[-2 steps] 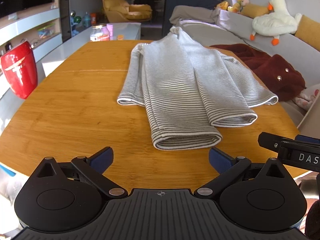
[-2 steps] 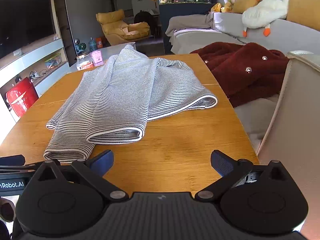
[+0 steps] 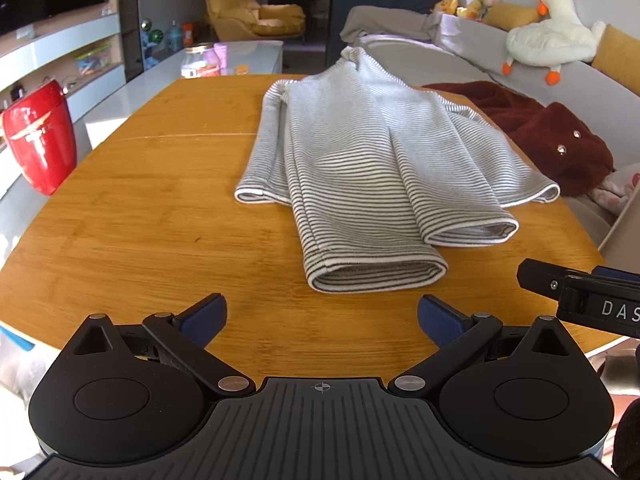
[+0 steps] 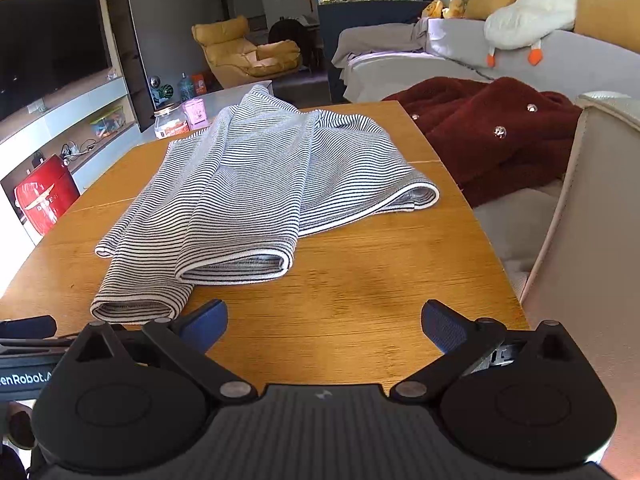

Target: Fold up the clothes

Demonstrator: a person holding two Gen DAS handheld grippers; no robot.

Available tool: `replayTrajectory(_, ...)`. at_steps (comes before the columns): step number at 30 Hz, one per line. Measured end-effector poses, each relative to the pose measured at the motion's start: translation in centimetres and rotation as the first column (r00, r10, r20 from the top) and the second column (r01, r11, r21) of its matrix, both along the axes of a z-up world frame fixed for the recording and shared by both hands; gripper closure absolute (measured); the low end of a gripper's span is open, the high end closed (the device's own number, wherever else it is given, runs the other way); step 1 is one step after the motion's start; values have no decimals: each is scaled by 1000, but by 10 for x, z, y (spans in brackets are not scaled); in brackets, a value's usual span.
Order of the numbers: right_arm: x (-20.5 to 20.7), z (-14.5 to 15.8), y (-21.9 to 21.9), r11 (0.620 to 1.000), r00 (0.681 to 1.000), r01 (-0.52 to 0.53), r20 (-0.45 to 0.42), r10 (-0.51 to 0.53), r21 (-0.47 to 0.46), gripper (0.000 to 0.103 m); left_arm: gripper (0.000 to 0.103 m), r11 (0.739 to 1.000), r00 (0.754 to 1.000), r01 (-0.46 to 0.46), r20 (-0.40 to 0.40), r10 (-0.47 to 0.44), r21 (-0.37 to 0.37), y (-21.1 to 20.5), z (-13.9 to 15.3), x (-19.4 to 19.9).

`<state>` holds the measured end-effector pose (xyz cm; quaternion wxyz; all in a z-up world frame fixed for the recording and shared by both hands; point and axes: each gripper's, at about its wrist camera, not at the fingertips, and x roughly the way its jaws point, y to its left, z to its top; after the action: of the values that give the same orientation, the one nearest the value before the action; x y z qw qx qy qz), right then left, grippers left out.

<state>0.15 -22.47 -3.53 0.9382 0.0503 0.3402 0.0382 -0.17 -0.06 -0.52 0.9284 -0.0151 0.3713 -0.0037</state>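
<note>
Over on the left, a red canister (image 3: 39, 136) stands off the table edge, well clear of the work. Next, the left gripper (image 3: 322, 314) hovers low over the near rim of the wooden table (image 3: 140, 208), fingers spread wide and nothing between them, aimed straight at the garment's closest hem, which looks like a stance for reaching in or for backing away. Centre stage: the striped garment (image 3: 360, 184) lies along the table, its sides turned in over the middle so long panels overlap, the rolled ends pointing toward the grippers and the far end trailing off the back edge. Lengthwise it's folded; it could take another fold across, or be left as it lies. Moving right, the right gripper (image 4: 324, 320) sits beside its partner, also gaping and empty, facing bare wood just right of the cloth. Far right, a dark red fleece (image 4: 492, 132) is heaped on the sofa, perhaps waiting its turn.
</note>
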Motion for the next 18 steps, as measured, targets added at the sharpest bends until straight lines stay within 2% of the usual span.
replayTrajectory(9,4,-8,7,999,999,3,-31,-4,-45,0,0,1000,999,-21,32,20,23,-2,-17,-9)
replayTrajectory(12,2,-9,8,999,1000,2,-25,-3,-50,0,0,1000,1000,-27,-13,27,-2,6,-14,0)
replayTrajectory(18,1,-10,10,997,1000,-5,-25,3,-74,0,0,1000,998,-23,-54,24,15,2,-9,5)
